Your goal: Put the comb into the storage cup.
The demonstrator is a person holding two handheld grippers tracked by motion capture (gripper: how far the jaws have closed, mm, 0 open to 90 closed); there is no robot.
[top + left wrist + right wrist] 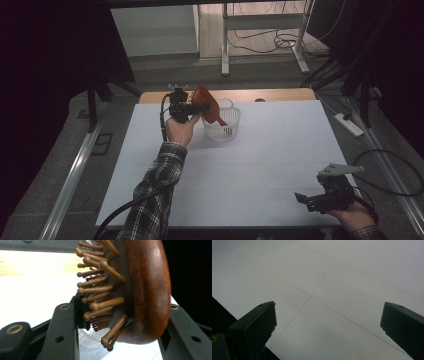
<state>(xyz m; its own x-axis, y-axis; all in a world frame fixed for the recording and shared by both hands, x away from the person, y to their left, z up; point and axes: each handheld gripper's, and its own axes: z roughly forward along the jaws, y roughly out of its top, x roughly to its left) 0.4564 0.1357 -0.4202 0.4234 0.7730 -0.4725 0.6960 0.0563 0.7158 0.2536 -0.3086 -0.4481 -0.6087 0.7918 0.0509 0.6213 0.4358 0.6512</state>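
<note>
A: Status on the left gripper point(192, 108)?

B: Jaws clamped on the head of a wooden hairbrush point(206, 105). One jaw on the bristle-pin side, the other on the smooth back, as seen in the left gripper view.

A: Where's the brush relative to the basket?

B: Held up over the far-left rim of the white mesh basket point(231, 133). Long axis tilted: head up at the gripper, handle slanting down and right into the basket. Can't tell if the handle tip touches the basket floor.

A: So next move is probably down and right, then release?

B: My read, yes. The basket sits directly right of and below the gripper, so it's a short lowering along the brush's own axis.

A: Brush look?

B: Reddish-brown glossy wood hairbrush point(147, 290), paddle head, round-tipped wooden pins point(100, 290) on a dark cushion.

A: Right gripper point(312, 199)?

B: Jaws wide apart, nothing between them, low over the white table point(280, 150) at the near right corner. Well apart from the basket; left hand is far nearer.
</note>
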